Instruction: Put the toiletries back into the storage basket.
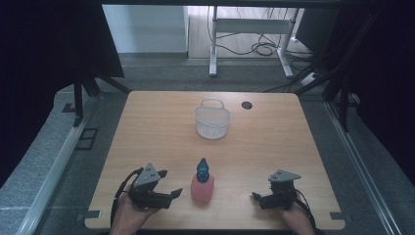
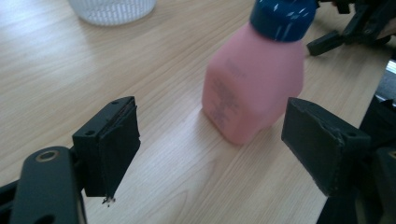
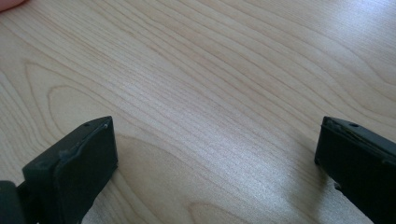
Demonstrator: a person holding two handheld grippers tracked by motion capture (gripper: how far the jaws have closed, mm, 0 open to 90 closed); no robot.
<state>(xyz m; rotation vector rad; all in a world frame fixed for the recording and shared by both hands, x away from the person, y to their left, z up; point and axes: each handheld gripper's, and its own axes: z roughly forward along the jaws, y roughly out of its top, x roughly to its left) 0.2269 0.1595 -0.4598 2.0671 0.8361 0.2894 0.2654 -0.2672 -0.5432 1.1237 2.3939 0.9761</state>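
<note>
A pink bottle [image 1: 202, 188] with a blue cap [image 1: 202, 168] stands upright near the table's front edge, between my two grippers. My left gripper [image 1: 172, 193] lies just left of it, pointing at it. In the left gripper view the bottle [image 2: 254, 88] stands a short way beyond the gripper [image 2: 210, 149], whose jaws are apart and whose pads touch nothing. My right gripper [image 1: 255, 197] rests to the bottle's right, pointing left. In the right gripper view it [image 3: 215, 154] is wide open over bare wood, and a pink edge of the bottle [image 3: 9, 3] shows at the top left corner.
A white mesh basket [image 1: 212, 122] with a handle stands in the far middle of the wooden table [image 1: 274, 142]; its lower wall [image 2: 112, 9] shows in the left gripper view. A round cable hole [image 1: 246, 105] lies right of the basket. A white desk frame [image 1: 252, 29] stands on the floor beyond.
</note>
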